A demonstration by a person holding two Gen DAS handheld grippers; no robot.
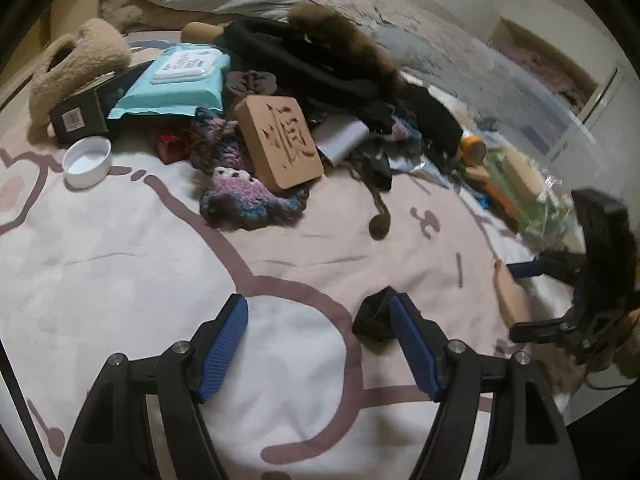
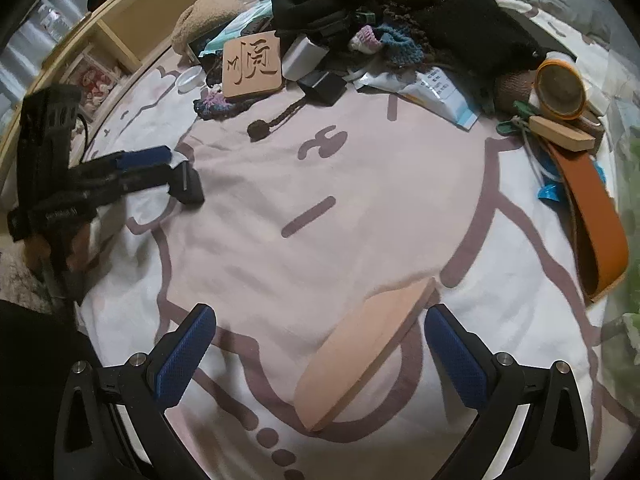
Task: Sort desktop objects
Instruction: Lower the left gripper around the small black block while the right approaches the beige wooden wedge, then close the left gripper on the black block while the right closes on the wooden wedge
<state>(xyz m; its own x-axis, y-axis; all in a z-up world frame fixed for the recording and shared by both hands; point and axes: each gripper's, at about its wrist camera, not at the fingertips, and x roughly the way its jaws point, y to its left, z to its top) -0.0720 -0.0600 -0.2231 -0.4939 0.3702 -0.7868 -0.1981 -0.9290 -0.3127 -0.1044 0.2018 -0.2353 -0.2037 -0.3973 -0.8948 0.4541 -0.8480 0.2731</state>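
Observation:
My left gripper (image 1: 318,300) hangs open over the pink and white blanket (image 1: 120,264), with nothing between its blue pads (image 1: 224,344). A small black object (image 1: 372,316) lies against the tip of its right finger. My right gripper (image 2: 320,308) is open too. A pale wooden plank (image 2: 360,356) lies flat on the blanket between its fingers, and neither pad presses on it. In the right wrist view the left gripper (image 2: 172,168) is at the left, the black object (image 2: 186,188) at its tips. The left wrist view has the right gripper (image 1: 520,298) at the right edge.
A heap lies beyond: a carved wooden block (image 1: 280,140), knitted purple cloth (image 1: 240,192), a teal wipes pack (image 1: 176,80), a black box (image 1: 80,114), a white lid (image 1: 87,162) and dark clothes (image 1: 320,60). An orange strap (image 2: 596,232) and orange-rimmed disc (image 2: 560,90) lie at the right.

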